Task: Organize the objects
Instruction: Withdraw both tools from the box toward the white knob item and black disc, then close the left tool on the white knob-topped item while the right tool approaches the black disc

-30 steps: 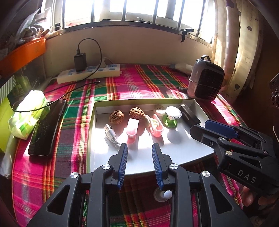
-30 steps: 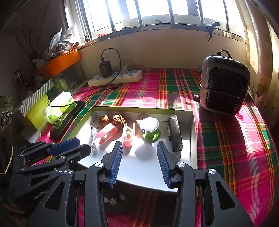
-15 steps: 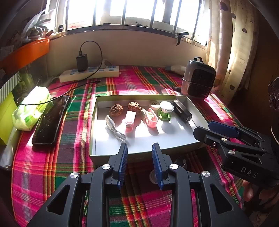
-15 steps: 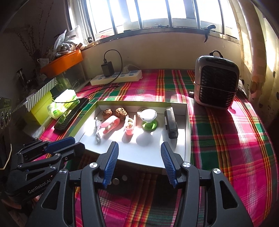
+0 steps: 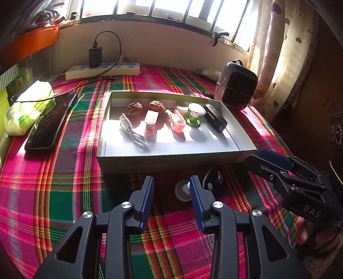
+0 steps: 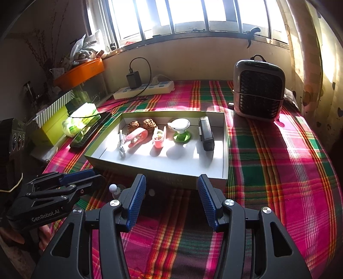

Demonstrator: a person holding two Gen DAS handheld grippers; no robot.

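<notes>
Nearest, the left gripper [image 5: 171,184] hangs over the plaid cloth [image 5: 64,193], its jaws just widened and empty; a small white knob [image 5: 182,190] lies on the cloth just beyond its right finger. The right gripper [image 6: 171,186] is beside it, jaws wide, likewise just opened, with nothing between them. Just ahead of both sits the shallow box [image 6: 225,150], holding two walnuts [image 5: 134,108], a cable [image 5: 130,133], pink clips [image 5: 178,122], a green-footed cup [image 6: 181,128] and a black case [image 6: 205,134]. Left of the box lies a dark remote [image 5: 50,124] and a tissue pack [image 5: 27,109]. Farther right stands a small heater [image 6: 259,90]. At the back wall lies a power strip [image 5: 103,69], under a bright barred window [image 6: 193,15].
</notes>
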